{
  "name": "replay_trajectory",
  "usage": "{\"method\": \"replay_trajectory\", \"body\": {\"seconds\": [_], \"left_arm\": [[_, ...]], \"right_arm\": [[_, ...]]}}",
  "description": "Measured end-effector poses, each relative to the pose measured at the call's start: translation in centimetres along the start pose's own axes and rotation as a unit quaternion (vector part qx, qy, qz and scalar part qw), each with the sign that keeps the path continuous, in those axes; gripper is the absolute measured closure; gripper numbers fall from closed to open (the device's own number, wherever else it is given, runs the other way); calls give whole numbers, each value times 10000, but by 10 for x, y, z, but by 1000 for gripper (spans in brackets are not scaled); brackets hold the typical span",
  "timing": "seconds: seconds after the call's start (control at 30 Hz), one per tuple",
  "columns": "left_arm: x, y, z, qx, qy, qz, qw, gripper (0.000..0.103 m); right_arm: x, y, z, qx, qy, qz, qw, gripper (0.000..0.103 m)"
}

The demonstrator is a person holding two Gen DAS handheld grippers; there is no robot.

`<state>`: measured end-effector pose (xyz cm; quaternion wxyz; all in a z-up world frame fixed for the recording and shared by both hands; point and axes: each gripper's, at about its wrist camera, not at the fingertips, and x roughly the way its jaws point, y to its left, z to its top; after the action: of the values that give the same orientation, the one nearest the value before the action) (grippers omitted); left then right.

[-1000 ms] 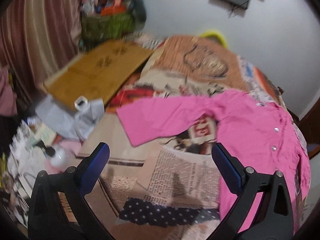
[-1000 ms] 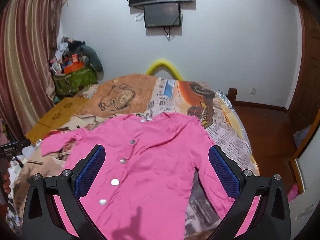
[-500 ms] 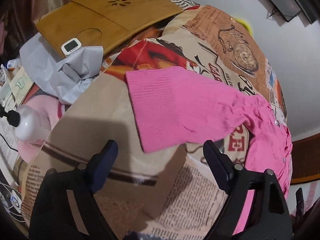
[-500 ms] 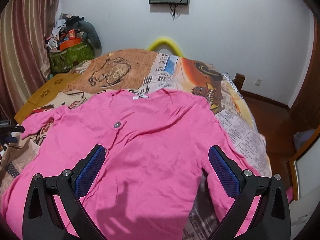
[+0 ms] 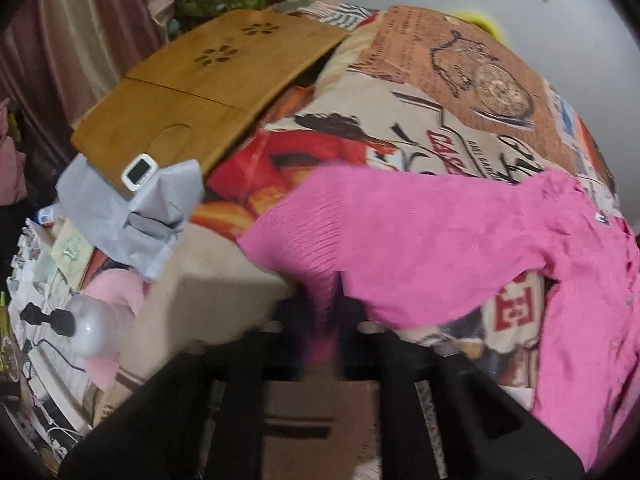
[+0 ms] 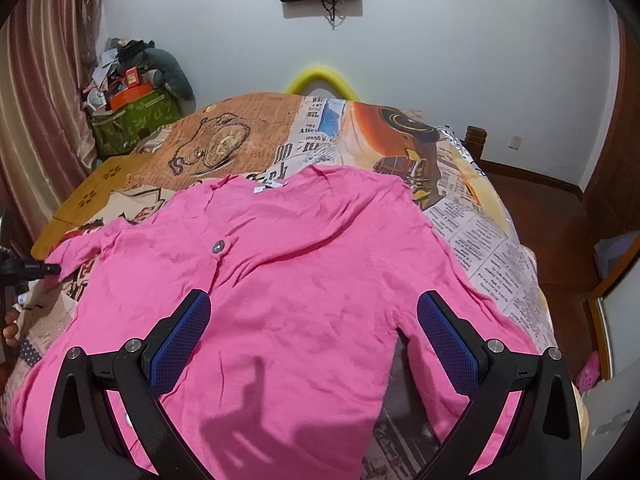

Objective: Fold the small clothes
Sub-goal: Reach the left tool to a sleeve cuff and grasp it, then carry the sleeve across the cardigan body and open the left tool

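A pink buttoned cardigan (image 6: 288, 280) lies front up, spread flat on the bed. Its left sleeve (image 5: 400, 240) stretches out to the side in the left wrist view. My left gripper (image 5: 324, 320) is shut on the ribbed cuff of that sleeve, and the cuff bunches between the fingers. It also shows small at the left edge of the right wrist view (image 6: 40, 268). My right gripper (image 6: 312, 340) is open and empty, hovering over the lower body of the cardigan beside the right sleeve (image 6: 472, 320).
The bed has a newspaper-print cover (image 6: 472, 220). A wooden lap tray (image 5: 208, 80) leans at the bed's left side, with a small white clock (image 5: 138, 170), grey cloth (image 5: 132, 216) and a white bottle (image 5: 90, 330) below. The floor (image 6: 560, 240) lies to the right.
My left gripper moved forward onto the sleeve cuff and shut on it. My right gripper came lower and closer over the cardigan body, still open.
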<state>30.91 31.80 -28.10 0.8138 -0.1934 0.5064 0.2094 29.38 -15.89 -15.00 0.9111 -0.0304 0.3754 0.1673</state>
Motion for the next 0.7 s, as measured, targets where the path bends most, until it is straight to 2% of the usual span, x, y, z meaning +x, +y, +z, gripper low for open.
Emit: {"method": "replay_trajectory", "body": {"seconds": [0.13,0.33,0.5,0.7], "left_arm": [[-17,-11,7,44,-97,-158,9998,98],[-76,-50,25,466,-676,-407,9958,98],[-118,-102,35,980,-1047,-664,9874,98],[-134,-169,36,1477,-1160,-970,9774,98]], "right_arm": [[-13,-5,3,19,-148,-59,9999,1],[-31,-17,4,29,-297,-188,9994,1],[-39,-28,-2,90,-299,-242,9992,1],[-46,-43,-11,154,-284,-327,9989,1]]}}
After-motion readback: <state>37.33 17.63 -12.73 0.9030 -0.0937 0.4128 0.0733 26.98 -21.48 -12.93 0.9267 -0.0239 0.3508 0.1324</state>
